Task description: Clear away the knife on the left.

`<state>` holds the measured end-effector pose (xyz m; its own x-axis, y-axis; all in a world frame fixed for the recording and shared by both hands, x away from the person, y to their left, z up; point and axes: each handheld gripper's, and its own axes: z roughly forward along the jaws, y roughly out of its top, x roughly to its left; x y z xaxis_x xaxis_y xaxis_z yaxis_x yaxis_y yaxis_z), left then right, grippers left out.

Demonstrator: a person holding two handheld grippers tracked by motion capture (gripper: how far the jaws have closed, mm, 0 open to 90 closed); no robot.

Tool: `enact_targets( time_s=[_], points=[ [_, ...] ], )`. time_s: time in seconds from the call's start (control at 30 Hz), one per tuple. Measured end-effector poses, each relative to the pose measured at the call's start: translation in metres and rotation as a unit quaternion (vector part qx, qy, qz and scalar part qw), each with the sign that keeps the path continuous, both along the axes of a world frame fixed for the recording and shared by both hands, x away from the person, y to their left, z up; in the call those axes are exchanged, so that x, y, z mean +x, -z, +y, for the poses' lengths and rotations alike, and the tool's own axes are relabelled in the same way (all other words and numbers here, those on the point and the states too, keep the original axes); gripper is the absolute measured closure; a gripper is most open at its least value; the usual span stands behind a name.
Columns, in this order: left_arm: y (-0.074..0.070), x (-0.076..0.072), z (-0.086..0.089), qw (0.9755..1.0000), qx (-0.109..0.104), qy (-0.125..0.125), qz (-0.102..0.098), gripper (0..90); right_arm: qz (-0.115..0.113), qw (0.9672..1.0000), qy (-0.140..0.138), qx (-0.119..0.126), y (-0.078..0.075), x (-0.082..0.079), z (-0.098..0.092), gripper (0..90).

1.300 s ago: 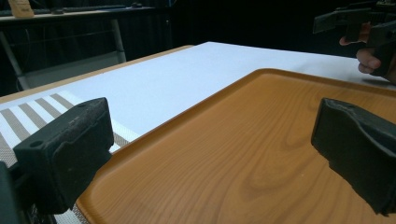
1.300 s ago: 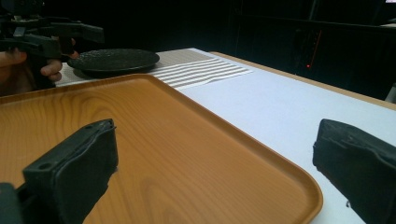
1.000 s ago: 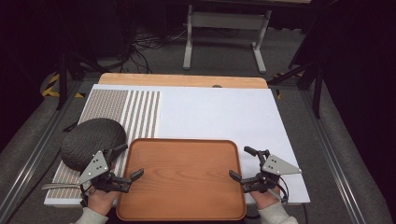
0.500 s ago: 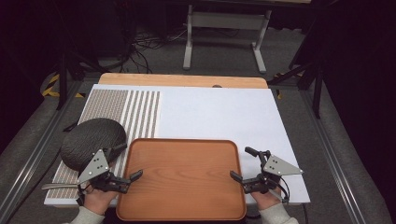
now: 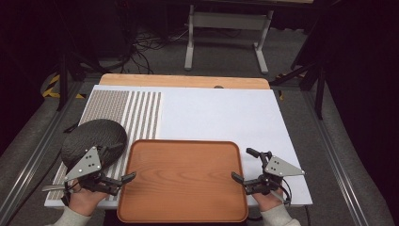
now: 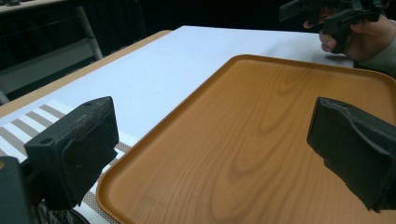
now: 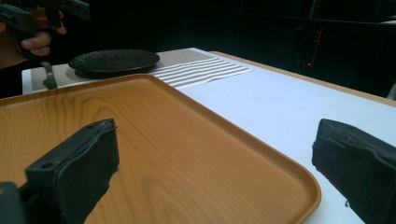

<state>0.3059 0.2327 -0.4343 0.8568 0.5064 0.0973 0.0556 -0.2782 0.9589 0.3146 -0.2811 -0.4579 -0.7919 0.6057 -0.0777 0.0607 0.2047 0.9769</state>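
Sitting flat at the near edge of the white worktop [image 5: 221, 113], the wooden tray [image 5: 182, 179] has not moved since a second ago. Left tongs [image 5: 123, 180] gape wide across its left rim, right tongs [image 5: 243, 165] gape wide at its right rim, both about where they were, nothing gripped. Off to the left, the dark round plate [image 5: 94, 139] still rests on the striped mat [image 5: 131, 113].

Tray [image 5: 183, 179] near edge cut off; plate [image 5: 94, 141] perhaps partly hidden.
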Motion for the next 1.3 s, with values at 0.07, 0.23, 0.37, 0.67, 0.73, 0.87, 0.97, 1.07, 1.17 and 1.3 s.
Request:
enact_targets(
  time_s=[0.07,0.23,0.37,0.67,0.73,0.87,0.97,1.07,1.17,1.3],
  points=[
    [-0.002,0.0,0.001,1.0,0.003,0.002,0.0,3.3,0.0,1.0,0.0,0.0,0.0,0.0,0.0,1.1],
    [-0.011,-0.002,0.006,0.9996,0.025,0.01,0.001,3.9,-0.001,1.0,-0.001,-0.001,0.0,0.001,0.0,1.1],
    [-0.017,-0.002,0.014,0.9989,0.044,0.014,0.007,4.2,0.0,1.0,-0.001,-0.001,0.0,0.001,0.0,1.2],
    [-0.026,-0.002,0.031,0.9953,0.095,0.012,0.017,5.1,0.003,1.0,-0.002,0.0,0.0,0.001,0.001,1.3],
    [-0.027,-0.003,0.035,0.9948,0.099,0.01,0.019,5.5,0.003,1.0,-0.002,-0.001,0.001,0.001,0.001,1.3],
    [-0.03,-0.003,0.042,0.9938,0.109,0.009,0.023,6.3,0.004,1.0,-0.002,-0.002,0.001,0.001,0.001,1.3],
    [-0.032,-0.003,0.045,0.9921,0.122,0.012,0.028,6.4,0.005,1.0,-0.002,0.0,0.001,0.002,0.002,1.4],
    [-0.033,-0.004,0.048,0.9911,0.126,0.028,0.031,6.8,0.006,1.0,-0.003,0.0,0.001,0.002,0.002,1.4],
    [-0.034,-0.003,0.051,0.9895,0.129,0.045,0.047,7.1,0.007,1.0,-0.004,0.0,0.001,0.002,0.002,1.5],
    [-0.035,-0.003,0.052,0.986,0.146,0.053,0.06,6.4,0.008,1.0,-0.004,0.0,0.002,0.002,0.002,1.6]
  ],
)
